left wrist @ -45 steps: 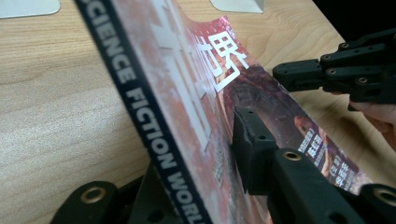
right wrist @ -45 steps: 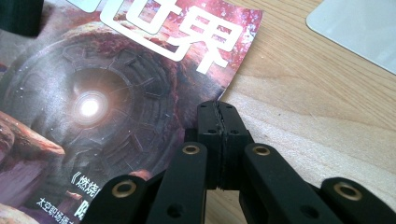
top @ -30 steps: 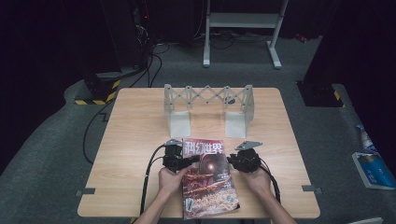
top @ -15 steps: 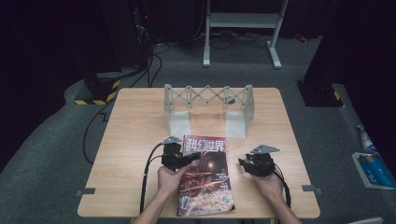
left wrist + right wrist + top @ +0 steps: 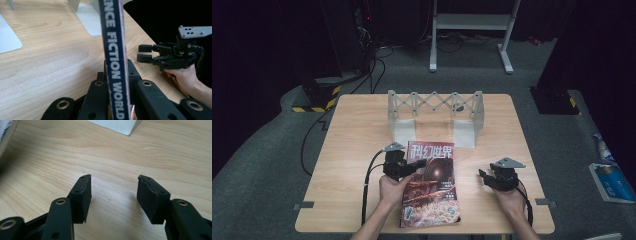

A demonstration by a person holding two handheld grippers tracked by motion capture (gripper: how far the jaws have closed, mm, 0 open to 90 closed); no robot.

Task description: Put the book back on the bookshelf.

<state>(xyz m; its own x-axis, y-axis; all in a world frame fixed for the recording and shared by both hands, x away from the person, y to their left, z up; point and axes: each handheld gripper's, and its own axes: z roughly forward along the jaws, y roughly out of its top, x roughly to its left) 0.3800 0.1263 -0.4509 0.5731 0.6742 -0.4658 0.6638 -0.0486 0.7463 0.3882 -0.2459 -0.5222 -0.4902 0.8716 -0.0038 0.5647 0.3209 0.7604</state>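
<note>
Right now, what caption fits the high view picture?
Left gripper clamps a magazine by its spine on the wooden table; right gripper open beside it.

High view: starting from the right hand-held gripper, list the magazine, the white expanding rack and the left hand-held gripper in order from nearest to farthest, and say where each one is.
From the right hand-held gripper, open over bare wood:
1. Magazine, just to its left at the table's front edge.
2. White expanding rack, behind it towards the table's far side.
3. Left hand-held gripper, beyond the magazine, clamped on its left edge.
</note>
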